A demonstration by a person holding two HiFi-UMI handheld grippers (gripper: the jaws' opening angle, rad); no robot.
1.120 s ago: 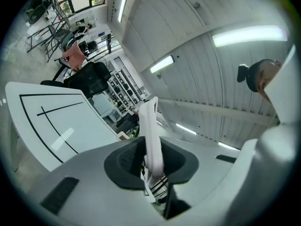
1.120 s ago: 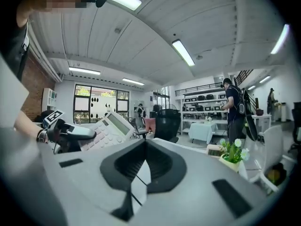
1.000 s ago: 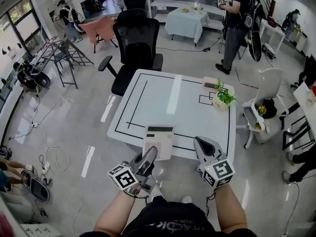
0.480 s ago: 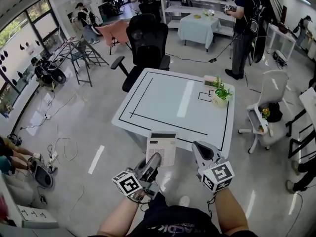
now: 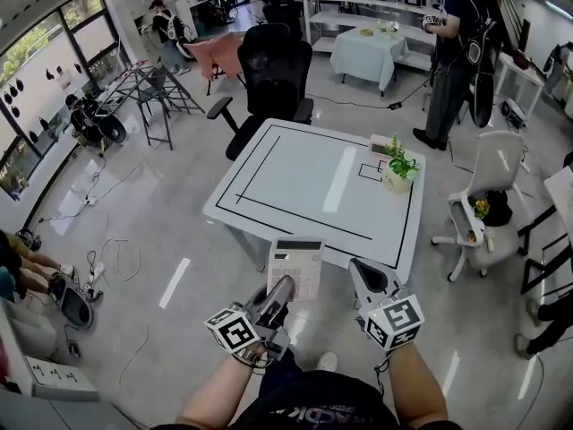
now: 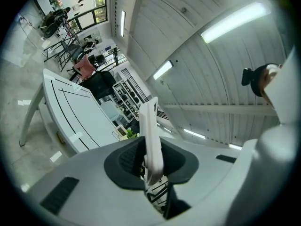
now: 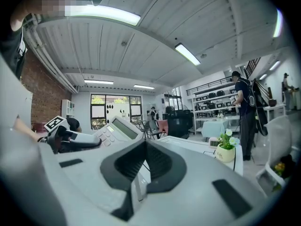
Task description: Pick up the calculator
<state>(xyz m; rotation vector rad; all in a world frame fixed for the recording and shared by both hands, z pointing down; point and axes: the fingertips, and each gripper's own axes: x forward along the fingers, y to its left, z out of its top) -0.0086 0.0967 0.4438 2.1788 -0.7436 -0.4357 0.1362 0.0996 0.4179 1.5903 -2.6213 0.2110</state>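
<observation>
Down at the near edge of the table [image 5: 295, 173] in the head view, the calculator [image 5: 296, 267] hangs mostly past the rim over the floor. Its display end is far and its keys are near, so its long axis runs straight away from the person. The left gripper [image 5: 280, 287] has it by the near short edge and points far along that same axis. The right gripper [image 5: 361, 270] sits just right of the calculator, apart from it and aimed the same way. A plant [image 5: 399, 170] stands by the table's far right corner, well apart from both. Along the left gripper's own jaws, the calculator [image 6: 149, 126] shows edge-on as a thin white slab between the two dark pads, which press on it from either side. Only its near end is caught, and most of the body sticks out beyond the tips toward the table. From the right gripper view, that gripper's jaws are fully together with nothing between them. The calculator [image 7: 114, 127] lies to the left there, keys and display up, with the left gripper [image 7: 94, 140] on its near end. I judge the pick-up done by the left hand alone. Any further move turns on that end-hold: the weight lies far of the pads, so the far end could droop or twist.
</observation>
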